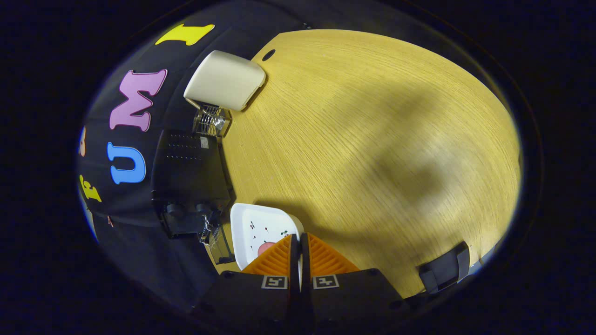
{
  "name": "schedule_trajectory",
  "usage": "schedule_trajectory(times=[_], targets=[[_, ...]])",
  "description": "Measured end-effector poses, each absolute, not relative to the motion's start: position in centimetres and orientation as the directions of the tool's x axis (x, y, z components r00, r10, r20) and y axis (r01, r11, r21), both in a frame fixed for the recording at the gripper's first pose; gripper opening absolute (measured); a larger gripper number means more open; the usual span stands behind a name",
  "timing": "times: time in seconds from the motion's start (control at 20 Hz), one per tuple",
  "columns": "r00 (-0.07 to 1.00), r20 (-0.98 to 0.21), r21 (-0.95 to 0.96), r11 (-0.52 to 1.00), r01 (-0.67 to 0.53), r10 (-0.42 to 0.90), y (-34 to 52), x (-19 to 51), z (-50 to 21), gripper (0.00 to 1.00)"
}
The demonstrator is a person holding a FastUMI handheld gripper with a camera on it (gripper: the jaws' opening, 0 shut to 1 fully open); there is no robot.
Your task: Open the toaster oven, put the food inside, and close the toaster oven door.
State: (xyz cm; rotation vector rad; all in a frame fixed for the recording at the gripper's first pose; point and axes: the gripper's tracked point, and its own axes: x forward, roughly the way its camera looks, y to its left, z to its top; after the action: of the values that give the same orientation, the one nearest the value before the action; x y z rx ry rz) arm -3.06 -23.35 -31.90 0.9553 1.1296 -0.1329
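Black and boxy, the toaster oven [188,179] sits at the edge of the wooden surface [372,139] against the booth wall, its knobs facing the tool [298,242] and its glass door [219,244] looking let down. I judge the oven heavy and rigid, the door stiff on its hinge and best moved by its top edge or handle. A white plate [260,228] lies just ahead of the fingers [274,260], touching or nearly touching the oven front, with a pink piece of food [265,247] on it, partly hidden. That food looks small and light, probably soft, so a gentle pinch across its sides suits it. The tool's fingers are pressed together, holding nothing.
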Motion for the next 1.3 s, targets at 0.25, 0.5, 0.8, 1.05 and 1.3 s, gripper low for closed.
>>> schedule_trajectory(times=[0.25,0.5,0.8,1.05,1.3], targets=[[0.526,-0.790,0.601,0.568,0.562,0.315,-22.0,-5.3,-28.7,0.05],[0.564,-0.776,0.617,0.529,0.583,0.283,-18.3,-8.1,-26.5,0.05],[0.587,-0.749,0.649,0.515,0.560,0.307,-12.2,-9.0,-24.7,0.05],[0.630,-0.698,0.704,0.489,0.515,0.340,-7.1,-6.2,-22.1,0.05],[0.630,-0.703,0.690,0.532,0.491,0.331,-3.1,-3.0,-23.1,0.05]])
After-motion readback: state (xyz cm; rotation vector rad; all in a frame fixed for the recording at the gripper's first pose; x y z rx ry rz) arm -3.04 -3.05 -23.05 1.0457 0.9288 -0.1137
